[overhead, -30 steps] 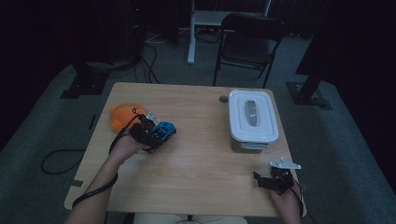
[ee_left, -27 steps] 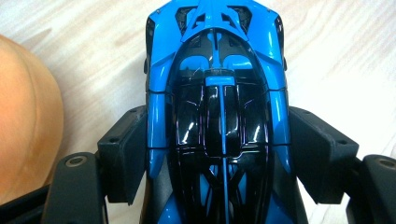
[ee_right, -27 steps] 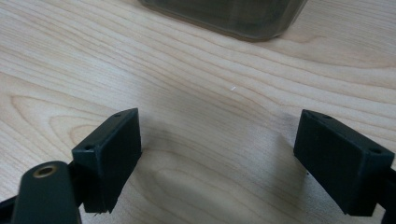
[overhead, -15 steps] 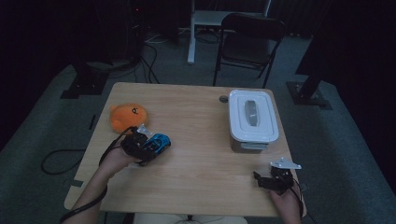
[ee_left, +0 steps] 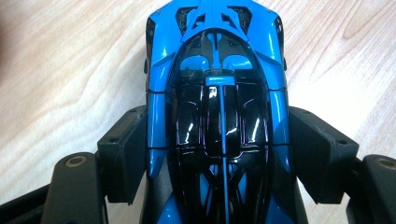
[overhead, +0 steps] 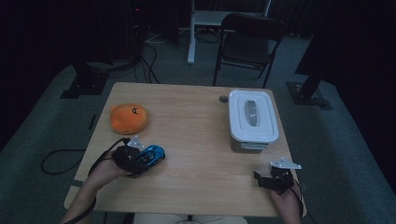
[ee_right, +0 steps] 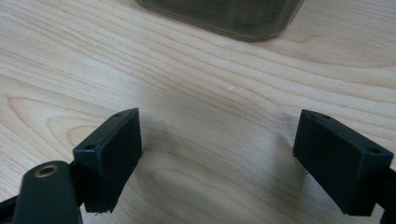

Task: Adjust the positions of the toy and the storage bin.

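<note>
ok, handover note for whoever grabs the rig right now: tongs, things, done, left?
Left tongs: shut on the blue car, jaws on both its flanks, low at the table's front left.
Right tongs: open, holding nothing, at the front right just short of the white box.
Orange plush: on the table behind the car, untouched.
Box: lid on.
Done: car gripped.
Left, probably: open the box and put the car in; that is a guess.
</note>
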Motion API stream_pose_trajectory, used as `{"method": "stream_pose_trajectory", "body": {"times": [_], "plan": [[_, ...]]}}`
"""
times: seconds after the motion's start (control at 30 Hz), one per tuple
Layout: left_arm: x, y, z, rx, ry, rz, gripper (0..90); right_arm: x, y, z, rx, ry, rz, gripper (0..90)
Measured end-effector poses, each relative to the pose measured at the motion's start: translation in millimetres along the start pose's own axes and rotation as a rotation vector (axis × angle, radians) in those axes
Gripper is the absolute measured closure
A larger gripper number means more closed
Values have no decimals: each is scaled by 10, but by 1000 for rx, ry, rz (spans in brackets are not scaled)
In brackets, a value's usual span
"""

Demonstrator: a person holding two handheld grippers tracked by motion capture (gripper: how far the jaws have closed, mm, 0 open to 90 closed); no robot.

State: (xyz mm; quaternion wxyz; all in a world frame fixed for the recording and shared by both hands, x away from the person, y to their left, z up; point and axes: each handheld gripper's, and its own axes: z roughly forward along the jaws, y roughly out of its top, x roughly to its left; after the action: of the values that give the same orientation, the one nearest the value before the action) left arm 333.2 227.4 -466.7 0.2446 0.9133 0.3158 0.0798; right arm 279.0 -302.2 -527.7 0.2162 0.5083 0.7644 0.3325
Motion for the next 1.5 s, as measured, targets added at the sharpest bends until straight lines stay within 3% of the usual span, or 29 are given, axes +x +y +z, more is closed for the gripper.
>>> {"method": "stream_pose_trajectory", "body": {"times": [0.07,0.13,0.2,0.3,0.37,0.43,0.67,0.87,0.97,1.17,1.33,1.5], "plan": [[-4,-40,-12,-6,-6,6,283,0,0,0,0,0,0,149],[-17,-81,-21,-18,-4,40,282,0,0,0,0,0,0,149],[-24,-102,-23,-18,-25,48,282,0,0,0,0,0,0,149],[-78,-160,-11,-11,-68,99,282,0,0,0,0,0,0,151],[-127,-203,10,20,-60,131,282,-1,0,0,-1,-1,0,151],[-128,-235,2,21,-58,130,282,-1,0,0,-1,-1,0,151],[-128,-359,-54,-11,-94,200,282,-1,0,0,-1,-2,2,152],[-82,-413,12,43,-101,190,282,-2,0,0,-1,-2,2,152],[-76,-440,18,44,-111,203,282,-2,0,0,-1,-2,2,152],[-27,-485,30,24,-156,177,281,-2,0,0,-1,-3,2,152],[-16,-499,25,17,-161,172,279,-2,0,0,-1,-3,2,152],[-33,-481,9,52,-143,189,277,-2,0,0,-1,-3,2,152]]}}
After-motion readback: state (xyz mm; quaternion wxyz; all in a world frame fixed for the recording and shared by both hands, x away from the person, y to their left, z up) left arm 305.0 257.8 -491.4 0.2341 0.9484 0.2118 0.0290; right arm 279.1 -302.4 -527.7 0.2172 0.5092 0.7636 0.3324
